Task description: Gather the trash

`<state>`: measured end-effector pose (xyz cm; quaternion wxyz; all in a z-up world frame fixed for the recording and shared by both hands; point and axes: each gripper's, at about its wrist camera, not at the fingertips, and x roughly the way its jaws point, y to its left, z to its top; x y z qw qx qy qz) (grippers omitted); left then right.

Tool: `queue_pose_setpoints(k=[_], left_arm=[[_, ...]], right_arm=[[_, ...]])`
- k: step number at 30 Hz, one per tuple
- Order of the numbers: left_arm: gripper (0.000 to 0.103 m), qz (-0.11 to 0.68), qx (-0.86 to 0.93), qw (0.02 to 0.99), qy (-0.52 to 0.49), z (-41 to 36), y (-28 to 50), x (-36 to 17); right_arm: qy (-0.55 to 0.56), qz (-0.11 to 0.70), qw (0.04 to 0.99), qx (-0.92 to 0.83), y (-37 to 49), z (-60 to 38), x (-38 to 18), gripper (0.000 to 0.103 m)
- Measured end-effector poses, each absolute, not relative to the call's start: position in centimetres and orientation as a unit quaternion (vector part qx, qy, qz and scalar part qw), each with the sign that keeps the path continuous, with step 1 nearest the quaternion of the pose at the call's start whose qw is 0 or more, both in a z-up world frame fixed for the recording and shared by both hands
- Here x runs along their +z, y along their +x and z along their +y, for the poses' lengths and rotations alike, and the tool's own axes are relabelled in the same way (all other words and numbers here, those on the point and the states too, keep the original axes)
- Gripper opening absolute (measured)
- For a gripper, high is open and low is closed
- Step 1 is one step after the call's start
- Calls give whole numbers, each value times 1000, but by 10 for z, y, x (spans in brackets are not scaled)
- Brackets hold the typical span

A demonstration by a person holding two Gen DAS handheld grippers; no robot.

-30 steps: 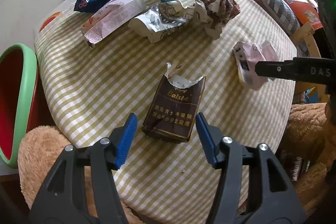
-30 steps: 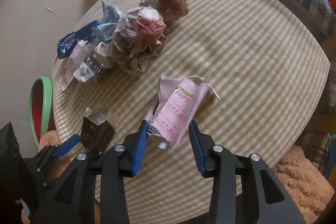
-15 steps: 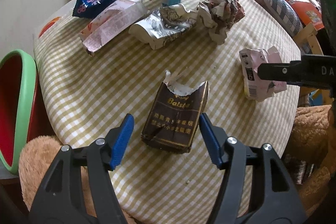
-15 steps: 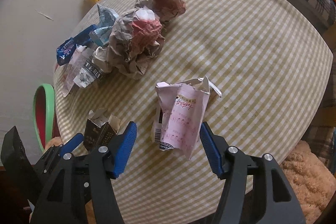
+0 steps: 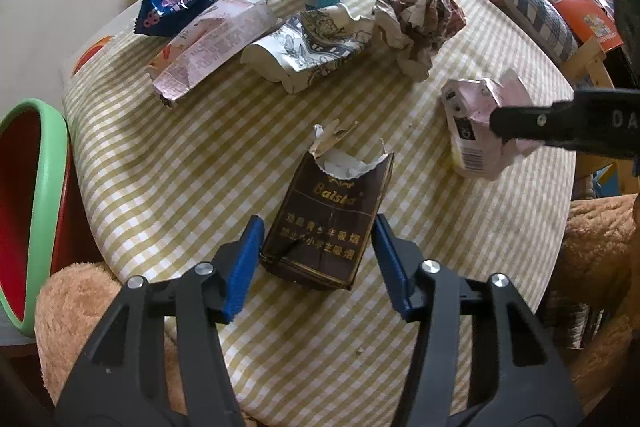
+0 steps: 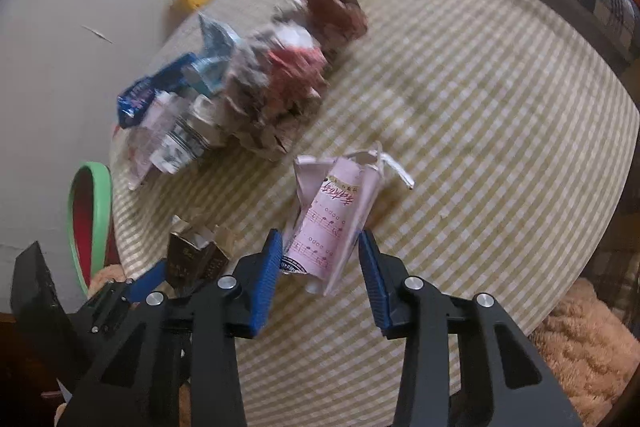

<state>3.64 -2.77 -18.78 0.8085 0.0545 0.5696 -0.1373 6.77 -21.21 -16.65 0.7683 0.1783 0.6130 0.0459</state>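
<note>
Brown cigarette pack lies flat on the checked tablecloth, long axis running from your left gripper, torn end away; jaws closing, astride it, pads just clear. Beside it, your right gripper closes around the pink carton, contact unclear

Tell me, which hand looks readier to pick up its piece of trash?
Probably the right. The right gripper has just been closing, its blue pads nearly touching the crumpled pink carton. The left gripper straddles the torn brown pack with a visible gap on one side.
</note>
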Motion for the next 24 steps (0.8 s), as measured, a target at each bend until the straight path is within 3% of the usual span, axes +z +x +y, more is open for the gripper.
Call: queue_pose_setpoints(k=[16, 24], left_arm=[[53, 516, -115, 849, 12, -3, 31, -137], [53, 511, -91, 854, -11, 16, 30, -130]], right_arm=[[193, 538, 814, 102, 57, -201, -118, 25], [179, 546, 812, 103, 57, -199, -117, 30]])
